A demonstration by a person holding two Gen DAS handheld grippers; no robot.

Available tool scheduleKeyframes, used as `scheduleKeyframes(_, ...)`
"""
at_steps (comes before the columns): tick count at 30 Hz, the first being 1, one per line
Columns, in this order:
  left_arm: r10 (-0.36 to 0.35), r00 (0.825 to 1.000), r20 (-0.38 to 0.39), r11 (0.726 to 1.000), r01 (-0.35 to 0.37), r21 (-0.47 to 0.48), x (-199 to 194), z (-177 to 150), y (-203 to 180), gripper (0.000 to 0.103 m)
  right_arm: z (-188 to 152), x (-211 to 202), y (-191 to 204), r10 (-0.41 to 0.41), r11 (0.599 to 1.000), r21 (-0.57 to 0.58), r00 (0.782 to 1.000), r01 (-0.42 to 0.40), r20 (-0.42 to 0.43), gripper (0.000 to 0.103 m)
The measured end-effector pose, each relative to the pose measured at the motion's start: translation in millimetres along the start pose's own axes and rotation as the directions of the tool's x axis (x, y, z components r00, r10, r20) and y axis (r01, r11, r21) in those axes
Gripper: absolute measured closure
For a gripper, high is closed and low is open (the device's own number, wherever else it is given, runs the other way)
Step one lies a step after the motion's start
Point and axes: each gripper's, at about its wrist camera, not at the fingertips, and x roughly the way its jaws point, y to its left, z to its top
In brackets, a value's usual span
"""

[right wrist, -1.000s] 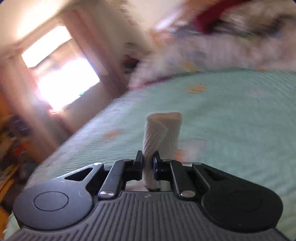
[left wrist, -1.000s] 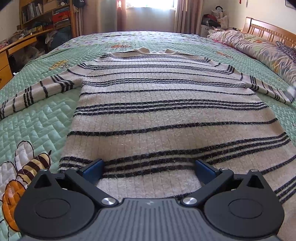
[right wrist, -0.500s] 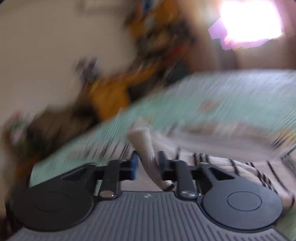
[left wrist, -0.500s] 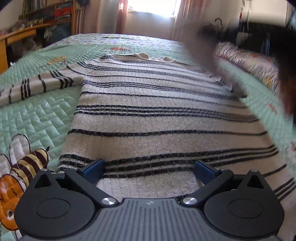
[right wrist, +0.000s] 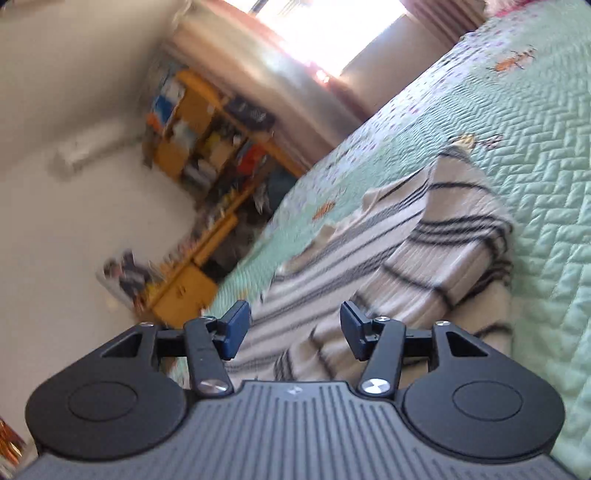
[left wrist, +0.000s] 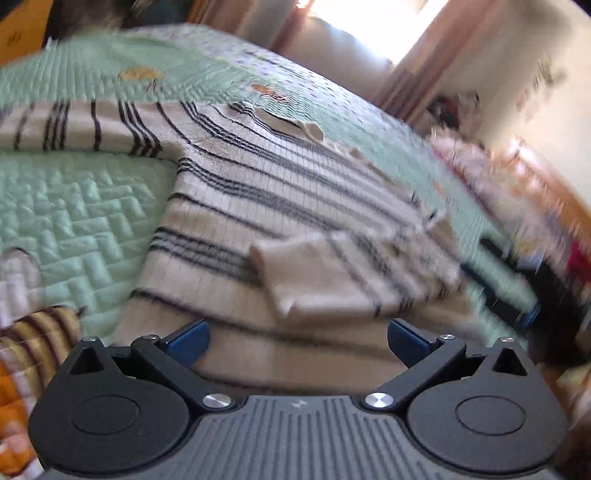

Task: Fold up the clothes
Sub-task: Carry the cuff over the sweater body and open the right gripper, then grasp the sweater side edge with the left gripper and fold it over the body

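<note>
A beige sweater with black stripes (left wrist: 236,192) lies flat on the green quilted bed (left wrist: 74,199). Its right sleeve (left wrist: 332,273) is folded across the body, cuff toward the middle. Its left sleeve (left wrist: 74,125) stretches out to the left. My left gripper (left wrist: 297,338) is open and empty over the sweater's hem. In the right wrist view my right gripper (right wrist: 293,328) is open and empty just above the folded sleeve (right wrist: 436,258). My right gripper also shows, blurred, at the right in the left wrist view (left wrist: 517,306).
The quilt (right wrist: 535,155) has bee and insect prints (left wrist: 37,332). A wooden desk and bookshelf (right wrist: 207,155) stand beyond the bed's left side. Pillows and a wooden headboard (left wrist: 524,192) lie at the right. A bright window (right wrist: 332,33) is behind.
My right gripper carried the right sleeve cuff over onto the sweater body and let it go; its jaws opened. My left gripper tilted and swung its view to the left, still open.
</note>
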Motion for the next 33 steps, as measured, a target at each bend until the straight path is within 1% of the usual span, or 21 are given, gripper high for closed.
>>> scheduleKeyframes(1, -0.01, 1.0, -0.01, 0.999, 0.009, -0.034, 6.8, 6.4, 2.1, 0.001, -0.6, 0.4, -9.3, 0.021, 1.0, 0.023, 1.0, -0.021, 0.012, 0.043)
scheduleKeyframes(3, -0.007, 1.0, -0.02, 0.997, 0.006, -0.083, 20.0, 16.9, 5.1, 0.001, -5.7, 0.5, -30.3, 0.067, 0.994, 0.086, 0.997, -0.069, 0.031, 0.039)
scheduleKeyframes(5, 0.006, 1.0, -0.015, 0.993, -0.007, -0.118, 29.6, 25.6, 7.2, 0.001, -14.6, -0.4, -54.1, 0.117, 0.978, 0.166, 0.992, -0.124, 0.048, 0.039)
scheduleKeyframes(7, 0.004, 1.0, -0.02, 0.99, -0.006, -0.141, 39.0, 33.3, 9.1, 0.001, -16.4, -3.2, -66.1, 0.188, 0.956, 0.21, 0.978, -0.203, 0.091, 0.038)
scheduleKeyframes(8, 0.007, 1.0, -0.024, 0.989, -0.011, -0.15, 43.3, 35.3, 10.8, 0.001, -17.2, -4.7, -71.8, 0.222, 0.942, 0.231, 0.968, -0.243, 0.113, 0.035)
scheduleKeyframes(10, 0.005, 1.0, -0.018, 0.985, -0.008, -0.173, 47.7, 36.8, 13.2, 0.001, -17.5, -6.6, -82.2, 0.26, 0.92, 0.269, 0.957, -0.286, 0.129, 0.035)
scheduleKeyframes(13, 0.003, 1.0, -0.012, 0.99, -0.005, -0.143, 47.8, 34.8, 9.9, 0.001, -18.9, -6.3, -90.2, 0.3, 0.897, 0.295, 0.944, -0.329, 0.141, 0.034)
scheduleKeyframes(16, 0.003, 1.0, -0.017, 0.999, -0.004, -0.044, 48.2, 30.3, -1.2, 0.004, -18.8, -5.4, -91.5, 0.32, 0.89, 0.295, 0.937, -0.347, 0.138, 0.032)
scheduleKeyframes(17, 0.005, 1.0, -0.014, 1.0, -0.005, -0.014, 47.8, 27.7, -4.6, 0.01, -18.5, -5.9, -91.0, 0.323, 0.891, 0.291, 0.937, -0.349, 0.133, 0.031)
scheduleKeyframes(19, 0.03, 1.0, 0.001, 0.999, -0.03, 0.041, 47.2, 24.5, -10.0, 0.024, -18.2, -4.6, -86.8, 0.329, 0.892, 0.283, 0.936, -0.352, 0.126, 0.029)
scheduleKeyframes(21, 0.066, 0.998, 0.016, 0.993, -0.067, 0.099, 47.3, 22.7, -15.9, 0.063, -18.4, -3.7, -84.9, 0.335, 0.892, 0.277, 0.934, -0.356, 0.121, 0.027)
scheduleKeyframes(22, 0.083, 0.996, 0.016, 0.988, -0.084, 0.126, 48.0, 22.8, -18.8, 0.068, -18.1, -4.4, -84.6, 0.337, 0.892, 0.276, 0.934, -0.357, 0.12, 0.026)
scheduleKeyframes(23, 0.097, 0.995, 0.013, 0.984, -0.098, 0.15, 48.9, 23.1, -21.6, 0.07, -17.8, -4.2, -84.4, 0.338, 0.892, 0.276, 0.934, -0.358, 0.119, 0.026)
scheduleKeyframes(24, 0.108, 0.994, 0.014, 0.979, -0.109, 0.171, 48.9, 23.8, -24.9, 0.077, -17.6, -3.9, -84.2, 0.339, 0.892, 0.275, 0.933, -0.359, 0.119, 0.026)
scheduleKeyframes(25, 0.122, 0.992, 0.017, 0.973, -0.123, 0.196, 49.6, 25.1, -28.9, 0.081, -17.6, -3.7, -83.9, 0.34, 0.892, 0.275, 0.933, -0.36, 0.119, 0.026)
scheduleKeyframes(26, 0.137, 0.99, 0.025, 0.965, -0.139, 0.223, 47.9, 26.5, -32.8, 0.088, -17.4, -4.2, -83.7, 0.341, 0.891, 0.275, 0.933, -0.36, 0.118, 0.026)
scheduleKeyframes(28, 0.158, 0.986, 0.061, 0.948, -0.168, 0.27, 38.4, 28.7, -42.3, 0.095, -16.7, -2.2, -82.2, 0.343, 0.89, 0.275, 0.932, -0.363, 0.119, 0.025)
scheduleKeyframes(29, 0.152, 0.986, 0.073, 0.941, -0.167, 0.294, 34.1, 30.6, -48.0, 0.097, -15.9, 0.7, -80.9, 0.344, 0.89, 0.276, 0.931, -0.364, 0.12, 0.025)
scheduleKeyframes(30, 0.144, 0.986, 0.084, 0.934, -0.163, 0.318, 30.2, 32.8, -54.3, 0.097, -15.5, 1.8, -82.8, 0.348, 0.887, 0.279, 0.929, -0.369, 0.124, 0.025)
scheduleKeyframes(33, 0.155, 0.982, 0.111, 0.895, -0.187, 0.406, 31.2, 43.5, -75.3, 0.097, -14.4, 3.4, -88.5, 0.362, 0.874, 0.291, 0.921, -0.388, 0.143, 0.024)
